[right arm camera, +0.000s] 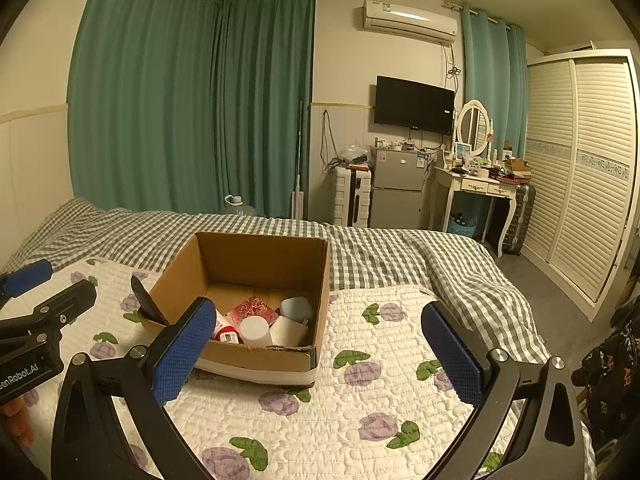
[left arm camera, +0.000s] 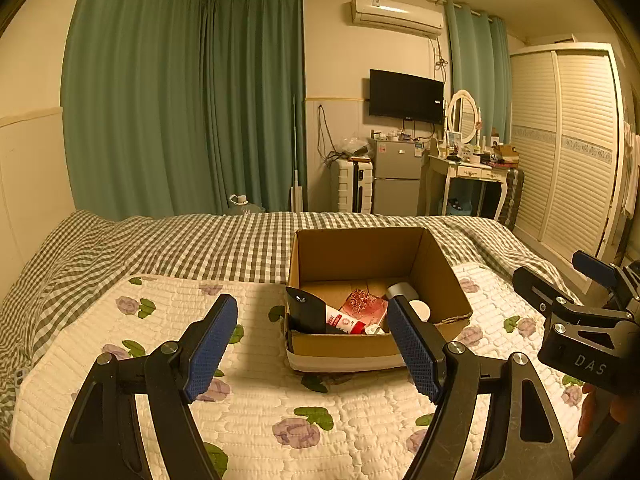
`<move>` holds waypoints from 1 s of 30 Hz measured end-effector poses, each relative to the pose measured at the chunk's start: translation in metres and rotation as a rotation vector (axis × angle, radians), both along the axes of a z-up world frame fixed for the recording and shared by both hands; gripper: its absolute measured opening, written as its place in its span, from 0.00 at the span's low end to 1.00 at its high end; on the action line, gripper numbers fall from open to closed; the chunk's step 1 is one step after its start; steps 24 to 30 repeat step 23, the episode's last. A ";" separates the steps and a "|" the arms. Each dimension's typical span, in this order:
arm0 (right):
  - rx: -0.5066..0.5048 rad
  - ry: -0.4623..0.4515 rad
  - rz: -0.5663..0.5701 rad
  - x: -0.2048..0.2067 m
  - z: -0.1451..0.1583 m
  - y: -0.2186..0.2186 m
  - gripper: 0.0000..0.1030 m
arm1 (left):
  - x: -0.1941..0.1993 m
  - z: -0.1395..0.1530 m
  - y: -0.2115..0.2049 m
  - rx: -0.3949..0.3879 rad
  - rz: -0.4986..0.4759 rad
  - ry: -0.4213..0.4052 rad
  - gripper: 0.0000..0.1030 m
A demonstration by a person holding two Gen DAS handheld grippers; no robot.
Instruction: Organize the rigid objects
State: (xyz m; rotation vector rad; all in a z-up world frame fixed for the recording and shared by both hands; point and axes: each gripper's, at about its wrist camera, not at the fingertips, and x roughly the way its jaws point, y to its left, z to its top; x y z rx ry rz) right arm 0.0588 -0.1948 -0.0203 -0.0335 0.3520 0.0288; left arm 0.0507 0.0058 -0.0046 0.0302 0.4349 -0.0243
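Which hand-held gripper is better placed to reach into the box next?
Left, marginally. Left hand-held gripper frames the cardboard box between open fingers; right hand-held gripper sits offset, box toward its left finger. Both empty.

The left tool is held level with its blue pads spread wide and nothing between them. The right tool is just beside it on the right, also spread wide and empty. Fingertips of the left hand show beneath the left tool.

"DAS" on right gripper; "enRobot.AI" on left gripper
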 end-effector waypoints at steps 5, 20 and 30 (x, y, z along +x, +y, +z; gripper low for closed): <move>-0.002 0.003 0.002 0.001 0.000 0.000 1.00 | 0.001 -0.002 0.001 0.004 0.005 0.004 0.78; -0.004 0.018 -0.004 0.002 -0.006 0.001 1.00 | 0.000 -0.004 0.002 0.006 0.007 0.000 0.78; -0.003 0.019 -0.003 0.002 -0.007 0.000 1.00 | 0.001 -0.005 0.002 0.003 0.008 0.004 0.78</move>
